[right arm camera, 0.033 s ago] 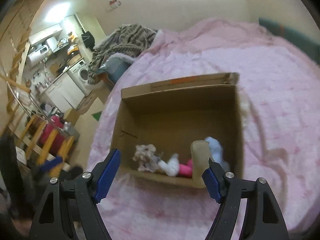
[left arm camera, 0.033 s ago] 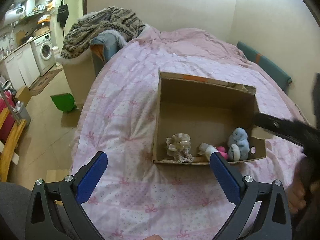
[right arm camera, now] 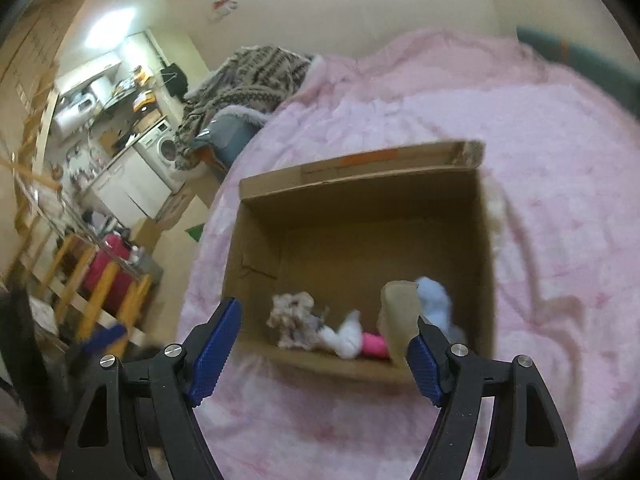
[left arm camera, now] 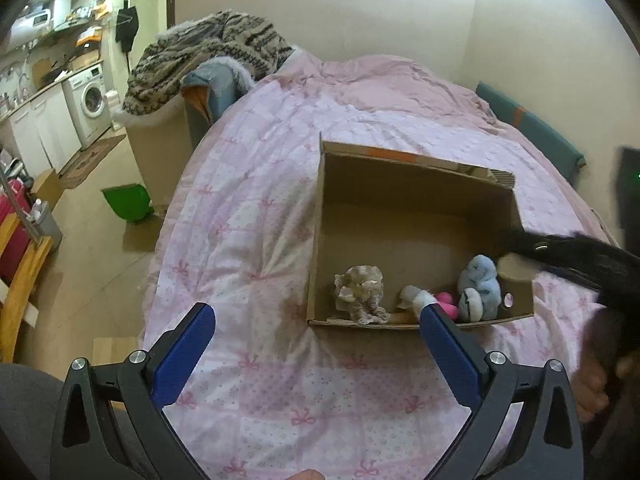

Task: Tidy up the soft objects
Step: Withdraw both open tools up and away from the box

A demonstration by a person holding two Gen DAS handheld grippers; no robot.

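- Brown cardboard box point(left arm camera: 416, 216) is sitting open-topped on a bed under a pink quilt point(left arm camera: 256, 208) printed with small bows, seen from both hand-held grippers.
- Soft toys are lying in a row along the box's near wall: a beige frilly plush point(left arm camera: 362, 292) to the left, a white-and-pink plush point(left arm camera: 434, 304) in the middle, a light blue plush point(left arm camera: 480, 286) to the right.
- The left gripper point(left arm camera: 318, 354) is hovering over the quilt just short of the box, its blue-padded jaws standing wide apart and holding nothing; its right pad is overlapping the box's near edge in the left wrist view.
- The right gripper point(right arm camera: 320, 346) is hanging above the near edge of the box, jaws spread wide and empty, with the toys showing between them; the jaws have just been opening.
- A flap point(right arm camera: 400, 316) of cardboard is standing up inside the box beside the blue plush; the right wrist view is blurred, so whether it is touching the toy is hard to say.
- In the left wrist view, a dark arm of the right gripper is reaching across the box's right corner, with the person's hand point(left arm camera: 596, 380) showing at the frame's right edge.
- A patterned blanket point(left arm camera: 208, 52) is lying heaped over a chair past the bed's far corner.
- A washing machine point(left arm camera: 90, 100) is standing under a kitchen counter at far left, with a green bin point(left arm camera: 126, 202) on the floor beside the bed.
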